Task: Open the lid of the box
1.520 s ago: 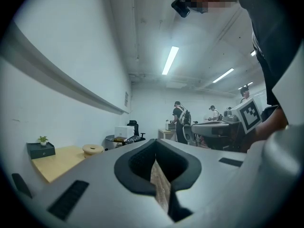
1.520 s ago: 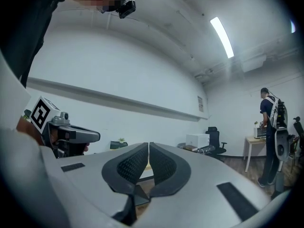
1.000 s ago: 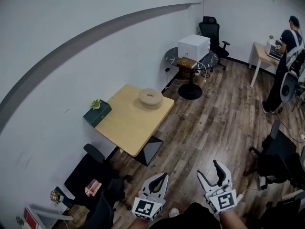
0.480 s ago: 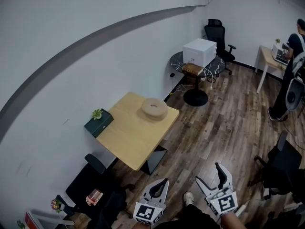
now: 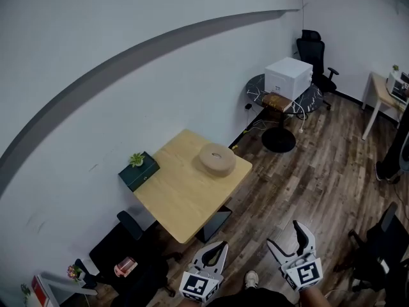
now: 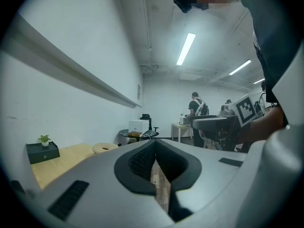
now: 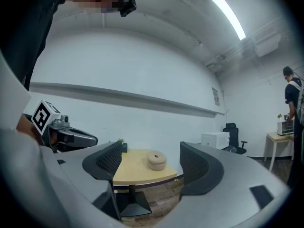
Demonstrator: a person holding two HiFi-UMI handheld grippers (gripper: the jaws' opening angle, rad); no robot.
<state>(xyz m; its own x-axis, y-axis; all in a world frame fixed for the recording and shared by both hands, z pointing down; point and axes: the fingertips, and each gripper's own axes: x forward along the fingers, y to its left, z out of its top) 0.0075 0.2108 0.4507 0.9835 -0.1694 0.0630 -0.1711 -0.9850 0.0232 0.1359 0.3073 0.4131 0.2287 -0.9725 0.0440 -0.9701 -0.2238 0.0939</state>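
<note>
A round tan box [image 5: 216, 158] with its lid on rests on the light wooden table [image 5: 182, 197] by the wall; it also shows in the right gripper view as the round tan box [image 7: 156, 159]. A dark green box [image 5: 138, 171] with a small plant on top stands at the table's far left corner, lid down. Both grippers hang low over the floor, well short of the table. My left gripper [image 5: 215, 251] has its jaws together on nothing. My right gripper [image 5: 285, 236] stands open, empty, and frames the table between its jaws.
A white box [image 5: 289, 77] sits on a round dark table to the right, with a black office chair [image 5: 316, 50] behind it. Another black chair [image 5: 121, 248] stands at the near left of the wooden table. A person [image 7: 292, 108] stands at a desk far right. Wood floor lies between me and the table.
The head view has swung left and the wooden table now sits nearer the middle. Both grippers ride lower in the frame. The person at the right has left the head view.
</note>
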